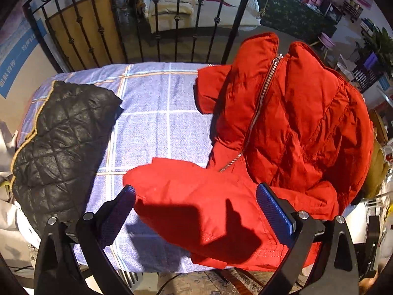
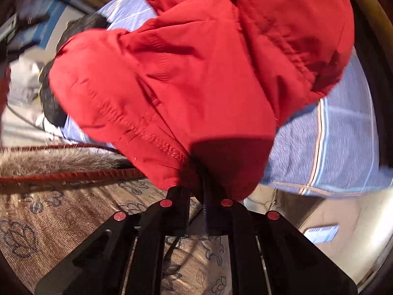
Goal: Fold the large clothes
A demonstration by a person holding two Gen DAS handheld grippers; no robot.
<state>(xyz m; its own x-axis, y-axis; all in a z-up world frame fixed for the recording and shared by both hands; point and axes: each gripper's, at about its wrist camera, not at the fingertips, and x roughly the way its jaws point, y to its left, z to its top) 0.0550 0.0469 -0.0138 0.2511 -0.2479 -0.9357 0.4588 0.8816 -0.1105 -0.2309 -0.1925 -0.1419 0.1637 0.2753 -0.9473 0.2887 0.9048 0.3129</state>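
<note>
Left wrist view: left claw (image 1: pixel 196 211) spread wide, blue pads well apart, nothing pinched. Red jacket (image 1: pixel 282 127) sprawled over the right half of the counter (image 1: pixel 157 113), which wears a blue checked cloth. Silver zipper (image 1: pixel 260 103) running down the jacket's front, partly undone. One red sleeve or flap reaching toward the camera, lying right between the open pads; left pad (image 1: pixel 118 218) at its edge, right pad (image 1: pixel 275 213) over the fabric, contact not clear. Shadow of the claw falling across that flap. Black quilted jacket (image 1: pixel 59 142) folded at the counter's left end, well apart from the red one. Black iron railing (image 1: pixel 157 24) behind the counter, a bed with red and cream bedding beyond it.

Right wrist view: blurred, lots of motion smear. Right claw (image 2: pixel 203 184) squeezed nearly closed, pads clamped on a stitched edge of the red jacket (image 2: pixel 184 78). Fabric bunched and lifted, ballooning up and filling most of the picture. Checked cloth of the counter (image 2: pixel 331 147) showing to the right beneath it, black quilted jacket (image 2: pixel 51 108) peeking out at left. Patterned brown rug (image 2: pixel 61 216) on the floor below, a fur-trimmed edge (image 2: pixel 49 159) lying along it.
</note>
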